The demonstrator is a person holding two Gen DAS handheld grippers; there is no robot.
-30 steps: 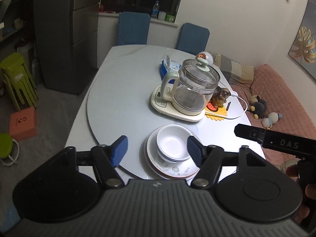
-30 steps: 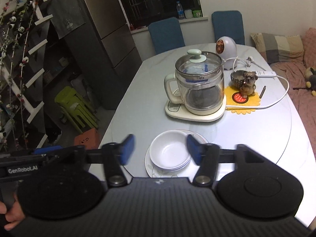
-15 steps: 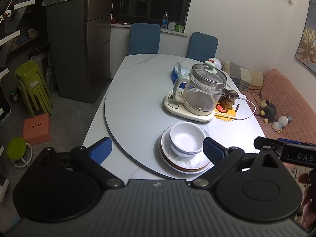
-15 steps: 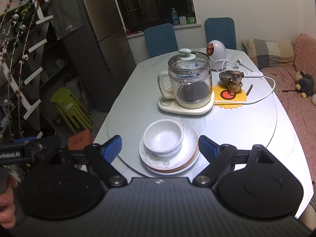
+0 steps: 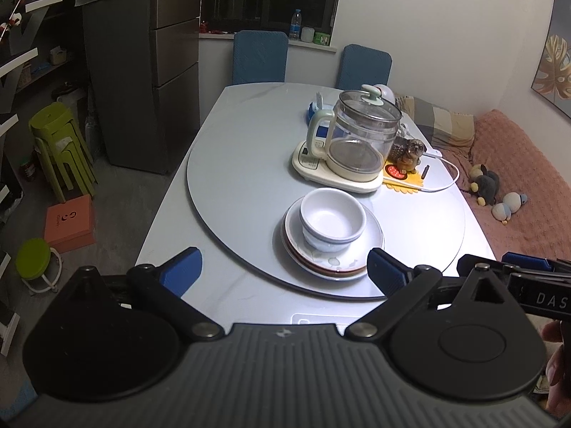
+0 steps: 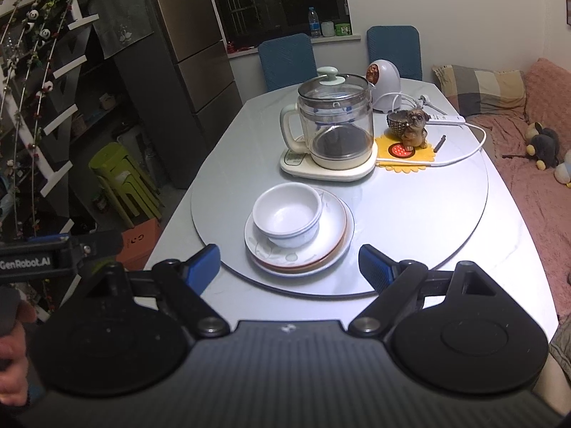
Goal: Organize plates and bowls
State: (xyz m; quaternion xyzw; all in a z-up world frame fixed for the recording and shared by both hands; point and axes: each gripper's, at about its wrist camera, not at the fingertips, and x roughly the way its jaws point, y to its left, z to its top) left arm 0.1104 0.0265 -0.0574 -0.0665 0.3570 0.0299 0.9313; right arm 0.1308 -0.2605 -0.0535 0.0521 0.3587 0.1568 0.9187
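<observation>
White ceramic bowls [image 5: 332,219], nested, are sitting on a stack of plates [image 6: 299,240] near the front edge of the round grey bench [image 5: 249,164], with a glass kettle [image 5: 360,139] just behind at about one o'clock. The left claw [image 5: 284,269] and right claw [image 6: 288,261] are both hanging short of the stack, jaws having just been opening wide, nothing between them. The stacking is looking finished already; perhaps only moving the pile is remaining.

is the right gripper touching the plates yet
Apart. The right wrist view shows the right gripper open, bare table between its blue fingertips and the plates.
</observation>
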